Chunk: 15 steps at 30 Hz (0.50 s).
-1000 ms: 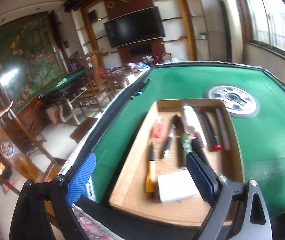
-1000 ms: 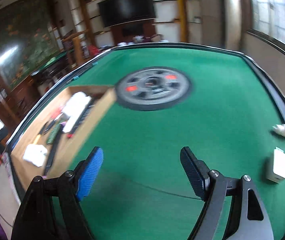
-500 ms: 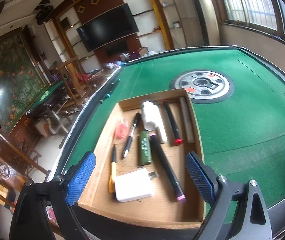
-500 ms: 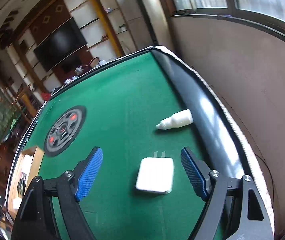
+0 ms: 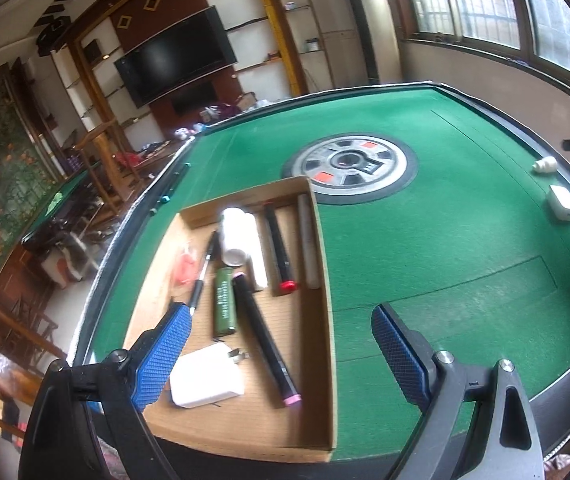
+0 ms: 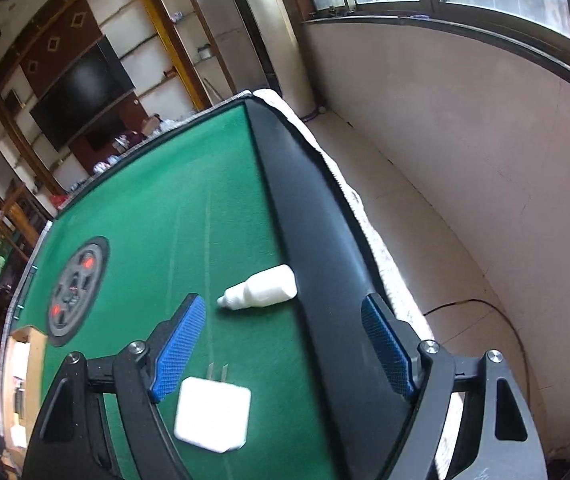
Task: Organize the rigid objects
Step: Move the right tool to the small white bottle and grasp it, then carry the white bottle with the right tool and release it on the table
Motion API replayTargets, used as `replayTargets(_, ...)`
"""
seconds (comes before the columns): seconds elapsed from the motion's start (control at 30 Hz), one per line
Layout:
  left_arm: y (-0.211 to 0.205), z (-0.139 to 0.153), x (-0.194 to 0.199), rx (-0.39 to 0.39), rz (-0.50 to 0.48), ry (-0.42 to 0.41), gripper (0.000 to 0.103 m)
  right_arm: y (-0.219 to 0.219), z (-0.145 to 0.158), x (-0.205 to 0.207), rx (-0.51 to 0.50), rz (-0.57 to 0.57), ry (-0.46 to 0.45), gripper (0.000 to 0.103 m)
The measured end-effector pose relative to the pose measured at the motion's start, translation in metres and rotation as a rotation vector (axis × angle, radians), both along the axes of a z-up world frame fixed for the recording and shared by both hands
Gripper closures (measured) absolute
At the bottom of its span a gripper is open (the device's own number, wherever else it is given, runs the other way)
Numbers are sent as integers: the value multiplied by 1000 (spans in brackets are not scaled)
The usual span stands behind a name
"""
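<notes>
Right claw (image 6: 281,344) stands wide and empty above the green tabletop (image 6: 173,208). Two items remain outside the cardboard tray (image 5: 325,264): a white dropper bottle (image 6: 261,293) lying against the black rim, and a white charger plug (image 6: 213,414) just beneath the left finger. Left claw (image 5: 281,356) is likewise wide and empty, over the tray's near end. Risk: the bottle is round and may roll under uneven closure; the rim could block one finger.
</notes>
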<state>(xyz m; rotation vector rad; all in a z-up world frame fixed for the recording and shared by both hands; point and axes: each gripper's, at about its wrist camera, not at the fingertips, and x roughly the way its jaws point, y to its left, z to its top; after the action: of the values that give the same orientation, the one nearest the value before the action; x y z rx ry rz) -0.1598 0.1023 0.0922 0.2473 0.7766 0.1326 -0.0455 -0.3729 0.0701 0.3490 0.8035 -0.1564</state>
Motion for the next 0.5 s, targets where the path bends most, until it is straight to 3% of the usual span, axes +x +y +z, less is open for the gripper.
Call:
replayTargets(0.2, -8, -1, -3, -6, -28, -1, 9, 9, -21, 49, -25, 14, 89, 25)
replayTargets(0.27, -8, -1, -3, -10, -29, 2, 9, 14, -27, 59, -40, 5, 116, 42)
replayTargets(0.3, -8, -2, -3, -13, -29, 6, 9, 16, -30, 64, -47, -1, 135, 61)
replayTargets(0.33, -8, -3, -2, -14, -28, 9, 9, 21, -29, 67, -82, -10, 131, 71)
replayTargets(0.43, -6, -7, 1, -29, -27, 22, 9, 35, -34, 72, -46, 46, 162, 85)
replayTargets(0.5, -5, -9, 1, -40, -26, 28, 9, 48, -37, 71, -57, 92, 172, 86)
